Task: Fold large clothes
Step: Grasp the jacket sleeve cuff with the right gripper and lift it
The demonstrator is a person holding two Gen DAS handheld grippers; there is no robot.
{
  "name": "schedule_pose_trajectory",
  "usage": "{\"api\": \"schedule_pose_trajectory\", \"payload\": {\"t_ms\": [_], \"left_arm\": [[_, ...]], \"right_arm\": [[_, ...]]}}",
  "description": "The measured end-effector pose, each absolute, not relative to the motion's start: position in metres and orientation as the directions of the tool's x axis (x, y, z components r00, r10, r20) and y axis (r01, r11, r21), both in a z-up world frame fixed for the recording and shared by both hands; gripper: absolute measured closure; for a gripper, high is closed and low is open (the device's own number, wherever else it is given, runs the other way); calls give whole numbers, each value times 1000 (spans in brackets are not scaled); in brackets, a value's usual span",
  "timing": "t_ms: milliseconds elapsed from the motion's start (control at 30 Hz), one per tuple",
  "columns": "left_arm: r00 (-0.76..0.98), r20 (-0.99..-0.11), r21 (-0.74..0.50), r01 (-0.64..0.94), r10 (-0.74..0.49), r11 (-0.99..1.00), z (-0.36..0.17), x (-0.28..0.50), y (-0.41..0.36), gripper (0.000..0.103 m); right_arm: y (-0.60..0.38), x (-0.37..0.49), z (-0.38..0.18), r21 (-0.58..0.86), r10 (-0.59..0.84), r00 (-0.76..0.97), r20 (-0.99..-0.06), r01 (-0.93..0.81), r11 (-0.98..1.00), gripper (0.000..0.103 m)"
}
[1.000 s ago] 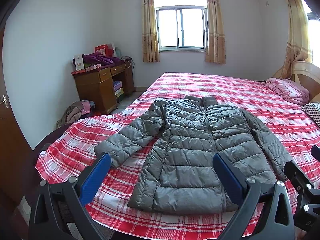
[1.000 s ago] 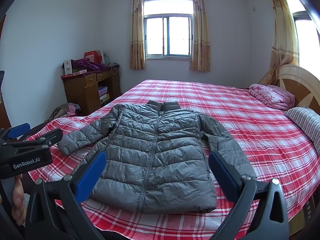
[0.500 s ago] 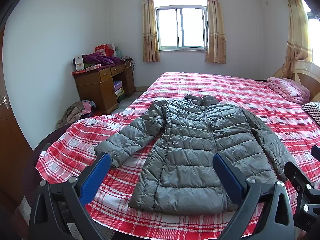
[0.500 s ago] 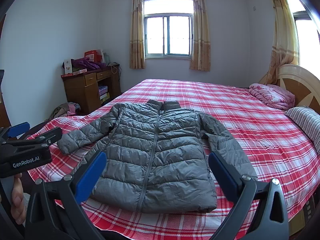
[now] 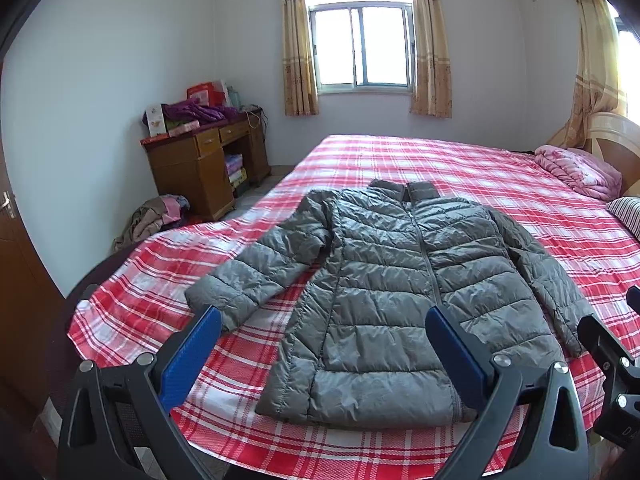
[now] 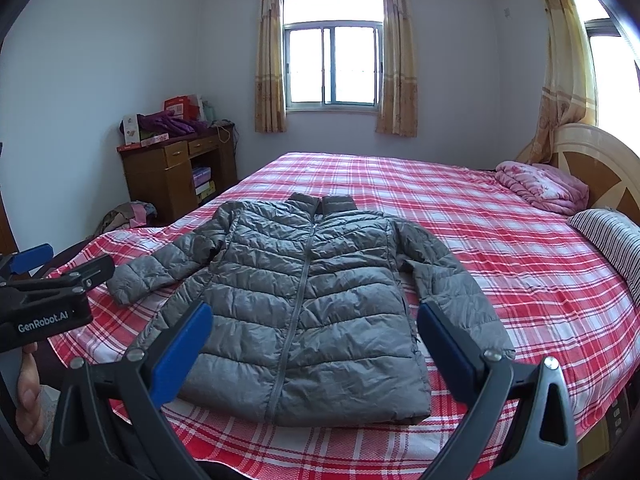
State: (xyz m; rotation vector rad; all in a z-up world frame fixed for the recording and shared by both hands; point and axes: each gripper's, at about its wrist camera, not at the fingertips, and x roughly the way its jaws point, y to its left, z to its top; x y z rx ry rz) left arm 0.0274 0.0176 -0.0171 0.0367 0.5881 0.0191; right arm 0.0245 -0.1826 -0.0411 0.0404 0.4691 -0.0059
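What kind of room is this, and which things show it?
Most likely a home bedroom. A large bed with a red plaid sheet fills it, a wooden desk stands by the wall, and a curtained window is behind. A grey puffer jacket lies flat on the bed.

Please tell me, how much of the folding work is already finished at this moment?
Done: the grey puffer jacket lies flat on the plaid bed, front up and zipped, both sleeves spread out.
In hand: nothing. The left gripper and right gripper hang open above the hem, near the foot of the bed, not touching the jacket.
Left: all folds; no sleeve or side is turned in yet.
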Motion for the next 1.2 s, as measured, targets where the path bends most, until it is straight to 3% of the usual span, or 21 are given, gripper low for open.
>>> {"api": "schedule_pose_trajectory", "payload": {"t_ms": [167, 333, 500, 767, 967, 1000, 1033, 1067, 1133, 1200], "left_arm": [[801, -599, 51, 36, 2, 998, -36, 58, 13, 1], [793, -609, 105, 43, 30, 994, -51, 93, 4, 1], [778, -628, 117, 79, 12, 990, -66, 138, -3, 1], [767, -635, 158, 18, 87, 987, -100, 208, 6, 1], [717, -686, 166, -15, 126, 986, -125, 249, 7, 1], [713, -688, 172, -15, 131, 985, -127, 253, 6, 1], [710, -691, 184, -13, 138, 983, -129, 259, 3, 1], [709, -691, 192, -12, 143, 981, -130, 262, 2, 1], [706, -691, 211, -8, 155, 977, -133, 271, -2, 1], [703, -692, 224, -12, 168, 974, -134, 281, -4, 1]], "right_arm": [[-203, 44, -55, 74, 31, 874, -485, 5, 997, 0], [-250, 68, -82, 138, -27, 838, -545, 121, 983, 0], [-314, 87, -117, 173, -119, 775, -621, 283, 944, 8], [-417, 100, -184, 252, -177, 623, -762, 536, 806, 19], [-432, 112, -205, 276, -156, 604, -782, 558, 782, 25], [-429, 114, -205, 271, -159, 613, -774, 547, 792, 30], [-427, 115, -206, 276, -149, 624, -767, 531, 801, 49], [-425, 116, -206, 278, -138, 630, -764, 514, 811, 62], [-428, 118, -208, 297, -114, 650, -752, 488, 821, 74], [-436, 123, -210, 310, -100, 660, -745, 476, 823, 80]]}}
